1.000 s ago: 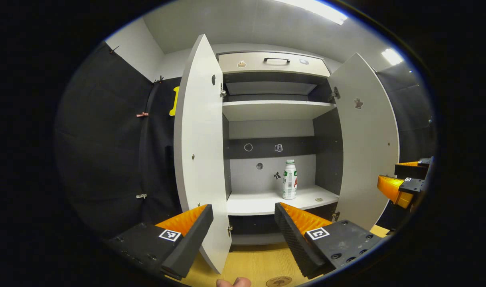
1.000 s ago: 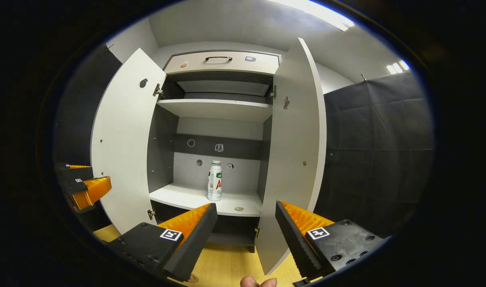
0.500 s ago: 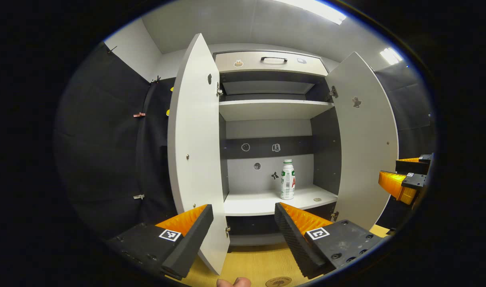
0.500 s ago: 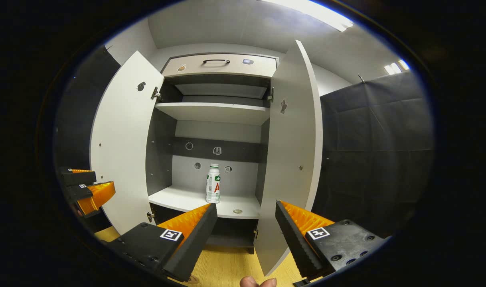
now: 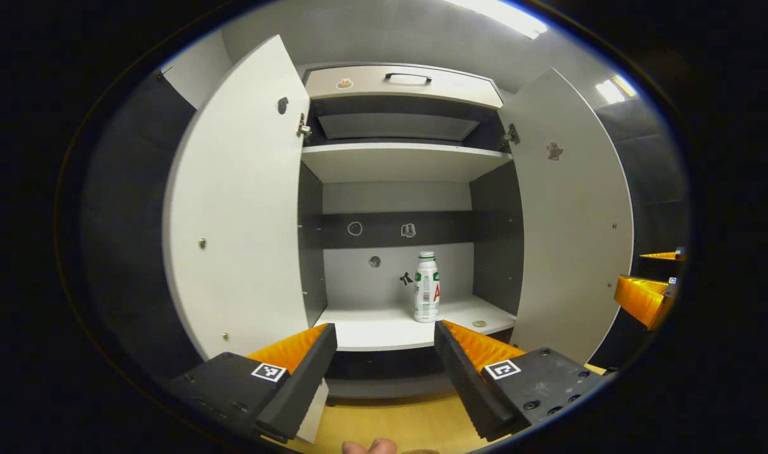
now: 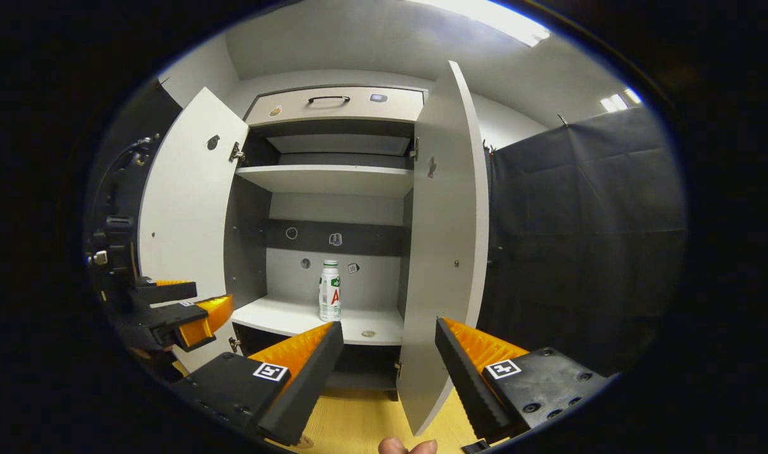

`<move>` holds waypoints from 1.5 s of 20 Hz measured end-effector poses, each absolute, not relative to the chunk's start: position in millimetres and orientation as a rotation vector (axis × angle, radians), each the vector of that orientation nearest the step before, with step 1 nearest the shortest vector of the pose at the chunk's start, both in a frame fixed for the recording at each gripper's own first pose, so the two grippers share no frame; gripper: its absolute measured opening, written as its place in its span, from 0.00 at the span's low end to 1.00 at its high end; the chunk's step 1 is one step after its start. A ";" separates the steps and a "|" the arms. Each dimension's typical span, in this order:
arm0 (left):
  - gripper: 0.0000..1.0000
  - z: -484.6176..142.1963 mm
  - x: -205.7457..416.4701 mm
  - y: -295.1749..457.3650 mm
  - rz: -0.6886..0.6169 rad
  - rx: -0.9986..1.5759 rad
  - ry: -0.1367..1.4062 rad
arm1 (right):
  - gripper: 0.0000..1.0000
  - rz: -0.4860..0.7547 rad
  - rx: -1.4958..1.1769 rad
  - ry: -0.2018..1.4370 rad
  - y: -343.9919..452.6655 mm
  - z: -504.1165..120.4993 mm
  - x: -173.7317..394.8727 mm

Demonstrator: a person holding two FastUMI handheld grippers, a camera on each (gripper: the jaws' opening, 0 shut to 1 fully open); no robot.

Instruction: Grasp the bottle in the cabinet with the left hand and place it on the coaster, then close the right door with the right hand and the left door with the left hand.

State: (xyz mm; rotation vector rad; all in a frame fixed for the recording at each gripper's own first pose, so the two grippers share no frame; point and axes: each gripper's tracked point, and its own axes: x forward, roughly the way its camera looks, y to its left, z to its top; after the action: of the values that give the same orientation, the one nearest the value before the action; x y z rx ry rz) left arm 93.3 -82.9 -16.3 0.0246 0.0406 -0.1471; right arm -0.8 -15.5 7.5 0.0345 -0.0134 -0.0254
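Now the left claw (image 5: 385,353), wide and empty, faces the bottle (image 5: 426,287) upright on the shelf (image 5: 371,329) just ahead, slightly right; go straight in, square to its middle, probably clearing both doors.

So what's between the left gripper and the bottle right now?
Nothing: in the left gripper view, bare white shelf separates the open left gripper from the upright bottle.
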 end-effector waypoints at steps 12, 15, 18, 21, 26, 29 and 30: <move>0.98 -30.4 244.0 -166.8 -0.212 0.015 0.069 | 0.98 0.090 0.068 -0.010 0.2 0.8 9.9; 0.98 -42.8 285.0 -176.7 -0.202 -0.003 0.090 | 0.98 0.110 0.072 0.004 2.3 -4.7 15.3; 0.98 -55.6 317.2 -181.8 -0.191 0.011 0.096 | 0.98 0.122 0.069 0.015 0.2 -11.9 21.5; 0.98 -68.5 343.3 -184.3 -0.179 -0.008 0.107 | 0.98 0.132 0.077 0.024 -2.0 -17.4 26.9; 0.98 -75.9 380.5 -189.5 -0.178 0.033 0.079 | 0.98 0.135 0.062 0.037 -5.2 -25.4 36.4; 0.98 -82.2 397.8 -195.0 -0.182 0.022 0.085 | 0.98 0.134 0.056 0.037 -8.1 -26.1 38.2; 0.98 -86.0 399.7 -195.1 -0.185 0.029 0.084 | 0.98 0.131 0.049 0.034 -10.2 -26.1 39.1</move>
State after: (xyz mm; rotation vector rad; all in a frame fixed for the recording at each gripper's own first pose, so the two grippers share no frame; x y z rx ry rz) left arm 399.7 -195.1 -86.0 0.0286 0.0844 -0.1853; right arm 39.1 -10.2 -26.1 0.0494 0.0344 0.1310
